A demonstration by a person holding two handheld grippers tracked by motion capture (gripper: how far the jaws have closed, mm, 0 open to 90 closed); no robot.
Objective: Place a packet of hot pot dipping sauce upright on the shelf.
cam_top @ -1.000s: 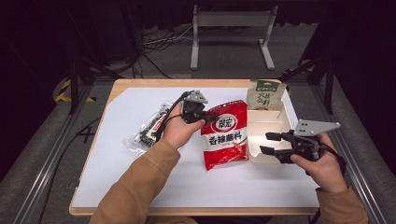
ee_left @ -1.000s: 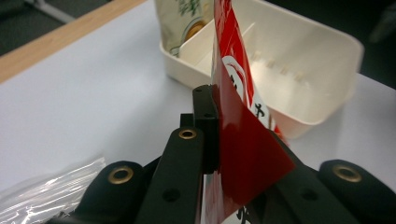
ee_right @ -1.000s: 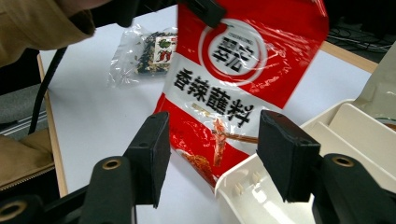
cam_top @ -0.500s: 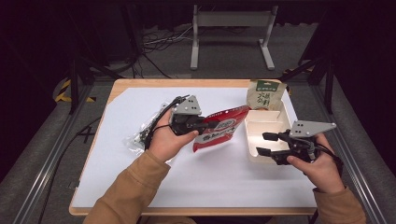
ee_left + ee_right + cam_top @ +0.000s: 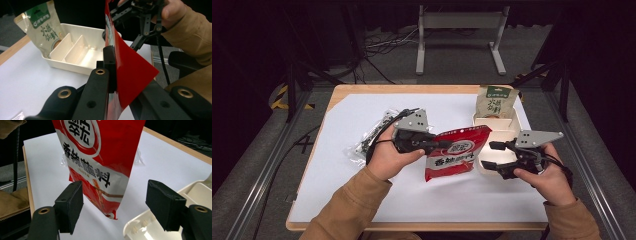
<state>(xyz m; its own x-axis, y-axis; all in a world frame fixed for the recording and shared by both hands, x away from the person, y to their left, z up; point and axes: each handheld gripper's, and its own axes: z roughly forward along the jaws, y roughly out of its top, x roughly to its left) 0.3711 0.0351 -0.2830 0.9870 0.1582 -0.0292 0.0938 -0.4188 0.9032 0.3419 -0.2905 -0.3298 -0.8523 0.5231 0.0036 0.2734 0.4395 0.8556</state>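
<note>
One thin edge grip: left gripper [image 5: 439, 145] clamps red snack pouch [image 5: 458, 157] off table; right gripper [image 5: 491, 155] jaws, just opening wide, stand clear. Pouch may swing, slip, miss divided tray [image 5: 507, 131].

This looks like a lab or recording studio set up for handling trials, not a home or shop; a wooden table [image 5: 337, 95] topped with a plain white sheet [image 5: 362, 185] stands on grey carpet between dark metal rails [image 5: 257, 175], with black surroundings all round; loose cables [image 5: 382, 45] trail over the floor behind, next to a grey metal stand [image 5: 459, 40]; yellow-and-black hazard tape [image 5: 279, 97] marks the floor at the left; a person's hands hold camera-bearing instrumented tools over this staged surface.
</note>
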